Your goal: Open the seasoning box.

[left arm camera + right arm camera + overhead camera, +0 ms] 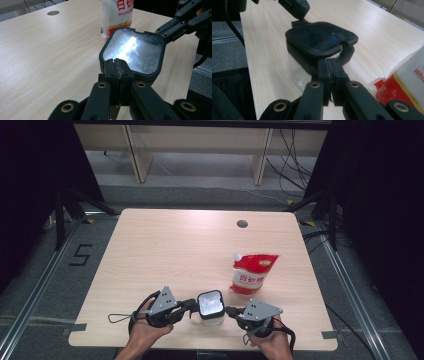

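Jar: a small clear jar (210, 312) with a black-rimmed lid (210, 303) stands near the table's (165, 250) front edge, right between the two grippers.
Left gripper: the left gripper (191, 306) comes in from the jar's left. Its jaws are pressed together, tips at the lid's rim.
Right gripper: the right gripper (230, 310) comes in from the other side. Its jaws are closed too, tips at the lid's edge by a notch.
Nearer hand: about the same; both touch or nearly touch the lid.
Holding: I cannot tell if either pinches the rim.
Bag: a red and white bag (251, 272) lies just behind the jar, towards the right.

One container (210, 306) – one pouch (251, 272) – two grippers.
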A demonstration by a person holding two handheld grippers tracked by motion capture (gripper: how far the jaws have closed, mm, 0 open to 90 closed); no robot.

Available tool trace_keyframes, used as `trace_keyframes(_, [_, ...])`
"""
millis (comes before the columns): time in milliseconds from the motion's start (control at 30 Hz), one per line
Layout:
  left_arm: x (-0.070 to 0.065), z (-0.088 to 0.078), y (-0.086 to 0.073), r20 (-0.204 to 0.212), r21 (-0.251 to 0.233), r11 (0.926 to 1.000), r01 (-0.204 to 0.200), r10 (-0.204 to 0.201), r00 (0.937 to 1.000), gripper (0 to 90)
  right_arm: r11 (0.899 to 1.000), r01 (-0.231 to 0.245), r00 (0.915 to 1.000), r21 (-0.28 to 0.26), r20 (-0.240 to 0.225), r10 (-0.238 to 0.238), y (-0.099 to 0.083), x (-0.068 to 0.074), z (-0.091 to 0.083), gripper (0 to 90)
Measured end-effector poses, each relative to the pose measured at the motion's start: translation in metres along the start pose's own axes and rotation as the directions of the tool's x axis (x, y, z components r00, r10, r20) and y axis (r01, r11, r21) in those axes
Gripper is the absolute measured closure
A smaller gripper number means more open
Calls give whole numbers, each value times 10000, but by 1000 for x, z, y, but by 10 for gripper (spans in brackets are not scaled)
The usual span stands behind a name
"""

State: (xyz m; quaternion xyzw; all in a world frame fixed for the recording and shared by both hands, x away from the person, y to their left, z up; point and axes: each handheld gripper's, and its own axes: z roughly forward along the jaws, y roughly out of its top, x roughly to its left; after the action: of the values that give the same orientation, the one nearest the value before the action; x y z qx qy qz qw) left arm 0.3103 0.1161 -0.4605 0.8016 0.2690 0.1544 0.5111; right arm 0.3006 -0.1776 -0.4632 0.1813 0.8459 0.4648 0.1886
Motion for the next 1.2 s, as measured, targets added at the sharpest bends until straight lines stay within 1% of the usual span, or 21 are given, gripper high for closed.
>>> trace_keyframes(67, [1,0,0,12,5,10000,18,-18,10000,872,9999,-91,9999,-54,62,91,2,0,0,887])
trace_keyframes(100, [3,-1,0,109,-25,9999,-99,100,9999,858,10000,-7,10000,-65,-8,6,3,0,0,887])
trace_keyframes(133, [2,-2,0,86,26,9999,147,-147,9999,839,10000,28,10000,-83,-17,-29,3,0,0,887])
trace_keyframes(167, [3,-4,0,283,-7,9999,170,-170,9995,813,10000,5,10000,-37,14,-5,4,0,0,887])
trace_keyframes(200, [6,-6,0,566,-45,10000,-24,26,9984,784,10000,78,10000,-48,-1,-78,5,0,0,887])
trace_keyframes(300, [8,-15,-4,432,-59,10000,64,-62,9990,710,9999,69,10000,-101,-18,-69,6,0,1,887])
trace_keyframes(333, [10,-17,-6,418,-12,10000,13,-12,9991,670,9999,-68,10000,-145,-8,68,7,1,1,887])
trace_keyframes(367, [10,-17,-6,418,-12,10000,13,-12,9991,640,9999,-68,10000,-145,-8,68,7,1,1,887])
trace_keyframes(400, [14,-17,-12,613,95,9999,-93,87,9981,619,9997,93,10000,-222,-10,-93,9,0,1,887])
trace_keyframes(433, [13,-17,-16,500,155,9998,146,-154,9986,599,9997,85,10000,-245,-39,-86,11,0,1,887])
trace_keyframes(533, [15,-12,-26,500,555,9985,-25,-3,9988,544,9995,100,9999,-287,-43,-102,15,1,1,887])
trace_keyframes(567, [15,-12,-26,500,555,9985,-25,-3,9988,529,9995,100,9999,-287,-43,-102,15,1,1,887])
trace_keyframes(600, [14,-6,-33,472,771,9969,179,-216,9987,525,9990,256,9996,-377,-66,-258,18,1,2,887])
trace_keyframes(633, [14,-6,-33,472,771,9969,179,-216,9987,525,9987,241,9997,-447,7,-241,19,2,2,887])
trace_keyframes(700, [16,2,-38,685,823,9966,-42,-14,9977,517,9983,310,9995,-483,-9,-311,22,3,2,887])
trace_keyframes(800, [15,7,-39,795,809,9965,-184,120,9968,523,9980,314,9995,-541,22,-314,25,4,2,887])
trace_keyframes(967, [14,11,-39,855,910,9954,-315,237,9961,599,9979,160,9999,-634,51,-157,27,5,1,887])
trace_keyframes(1000, [14,13,-38,1045,789,9965,-259,176,9944,626,9976,268,9996,-643,-43,-272,28,6,2,887])
trace_keyframes(1033, [14,13,-38,1045,789,9965,-259,176,9944,667,9971,364,9993,-668,-50,-368,29,6,2,887])
trace_keyframes(1100, [16,16,-38,1121,676,9967,-442,364,9930,716,9968,431,9990,-675,-51,-436,31,7,3,887])
trace_keyframes(1200, [19,18,-38,1119,563,9977,-367,302,9933,723,9961,503,9987,-722,-68,-510,35,9,4,887])
